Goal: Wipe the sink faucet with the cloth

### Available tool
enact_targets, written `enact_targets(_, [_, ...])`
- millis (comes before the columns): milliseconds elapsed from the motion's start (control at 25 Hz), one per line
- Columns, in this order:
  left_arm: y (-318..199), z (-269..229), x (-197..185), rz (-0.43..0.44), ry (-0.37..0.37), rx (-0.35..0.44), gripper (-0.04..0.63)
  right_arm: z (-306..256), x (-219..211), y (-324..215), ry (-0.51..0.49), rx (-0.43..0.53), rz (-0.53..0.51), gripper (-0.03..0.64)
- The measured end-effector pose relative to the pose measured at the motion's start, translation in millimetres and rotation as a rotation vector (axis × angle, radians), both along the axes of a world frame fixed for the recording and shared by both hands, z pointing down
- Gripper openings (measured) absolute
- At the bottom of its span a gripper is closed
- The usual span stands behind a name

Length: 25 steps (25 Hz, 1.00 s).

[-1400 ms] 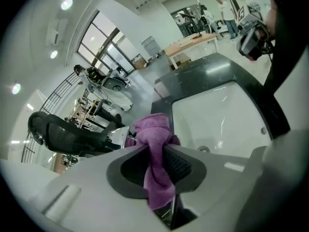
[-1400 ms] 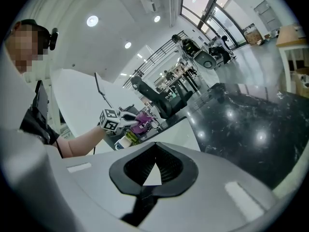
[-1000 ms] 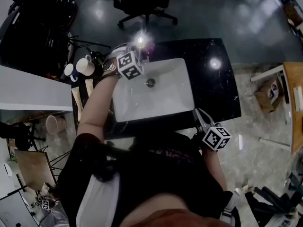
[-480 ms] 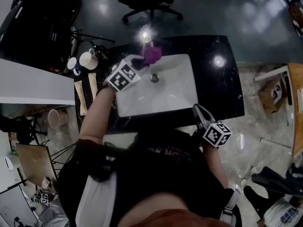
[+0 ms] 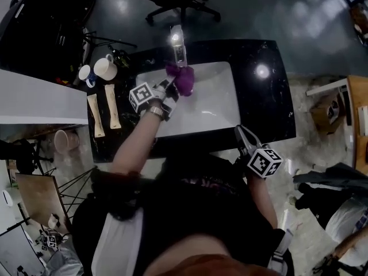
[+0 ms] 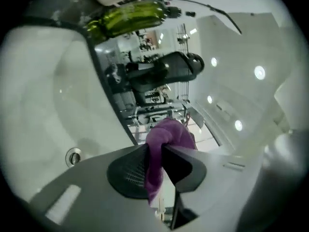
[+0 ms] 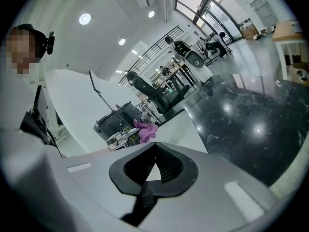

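So the sink (image 5: pixel 221 105) is a white rectangular basin, smooth and glossy, sunk into a shiny black speckled bench (image 5: pixel 261 105). Nothing much sits in the part of it that shows. The left gripper view shows a small round metal fitting (image 6: pixel 73 156) in the basin wall. Two mugs (image 5: pixel 104 66) stand off on the bench's left end, and I can't see what's in them. A green bottle (image 6: pixel 128 16) is over that way too.

The cloth (image 5: pixel 183 79) is a soft, bunched-up purple thing. The left claw (image 5: pixel 168 87) has it pinched between its jaws, which are partly closed on the fabric. One wad bulges out past the tips and a tail hangs back between them (image 6: pixel 166 139). In the head view the cloth sits over the back of the basin, right at the end of the chrome faucet (image 5: pixel 178 48). I can't tell whether it's actually touching the metal.

The right claw (image 5: pixel 241 135) is at the near right corner of the sink, well away from the cloth. Its jaws are pressed together with nothing in them (image 7: pixel 155 146). From there the cloth (image 7: pixel 145 129) is just a purple lump across the basin.
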<state>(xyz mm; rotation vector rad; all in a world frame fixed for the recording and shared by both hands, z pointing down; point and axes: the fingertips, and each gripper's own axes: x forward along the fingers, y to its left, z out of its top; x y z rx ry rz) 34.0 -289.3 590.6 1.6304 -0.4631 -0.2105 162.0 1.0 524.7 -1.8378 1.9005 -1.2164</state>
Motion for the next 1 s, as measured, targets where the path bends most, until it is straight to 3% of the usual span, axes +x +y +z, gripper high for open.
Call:
enact_targets(80, [-15, 16, 3, -0.086, 0.018, -0.052, 0.077, 0, -2, 1, 0.011, -0.010, 0.000, 0.011])
enact_targets(200, [-41, 16, 16, -0.154, 0.069, -0.056, 0.077, 2, -4, 3, 0.025, -0.030, 0.012, 0.011])
enact_targets(480, [-97, 12, 31, -0.356, 0.254, -0.093, 0.078, 11, 0, 17, 0.027, -0.073, 0.087, 0.011])
enact_targets(680, [-94, -4, 36, -0.446, 0.493, -0.157, 0.078, 17, 2, 21, 0.010, -0.089, 0.127, 0.011])
enact_targets(800, [-92, -6, 37, -0.426, 0.590, -0.184, 0.078, 19, -2, 19, 0.010, -0.090, 0.123, 0.011])
enact_targets(1000, [-82, -23, 32, -0.313, 0.651, -0.133, 0.078, 17, 0, 17, 0.014, -0.081, 0.104, 0.011])
